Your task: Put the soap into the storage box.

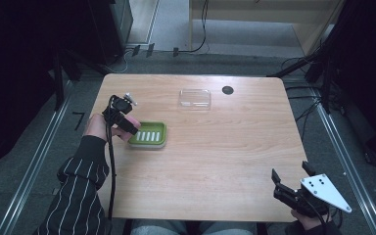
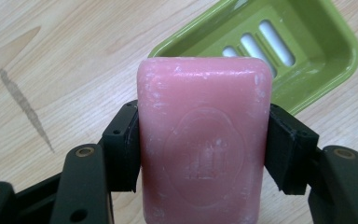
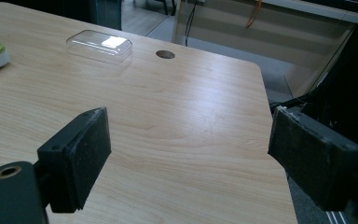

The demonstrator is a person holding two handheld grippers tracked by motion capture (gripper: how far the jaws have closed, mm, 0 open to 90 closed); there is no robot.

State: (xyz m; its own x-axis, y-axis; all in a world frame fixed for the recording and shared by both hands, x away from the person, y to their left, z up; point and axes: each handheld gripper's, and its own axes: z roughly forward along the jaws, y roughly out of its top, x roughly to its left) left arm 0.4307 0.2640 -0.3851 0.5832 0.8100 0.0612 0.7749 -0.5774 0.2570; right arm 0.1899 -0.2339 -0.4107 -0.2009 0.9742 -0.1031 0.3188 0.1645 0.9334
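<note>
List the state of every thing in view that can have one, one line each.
Pink bar of soap: clamped between the left gripper's jaws, held above the table, beside the dish.
Green slotted plastic soap dish: empty, flat on the table.
Clear plastic lid: lying on the table, apart from the dish.
Left gripper: shut on the soap.
Right gripper: open, holding nothing, at the table's near right corner.

A light wooden table (image 1: 215, 156) carries a green soap dish (image 1: 148, 134) and a clear plastic lid (image 1: 195, 98).

pink soap bar (image 2: 204, 140) above green dish (image 2: 279, 51)
</note>
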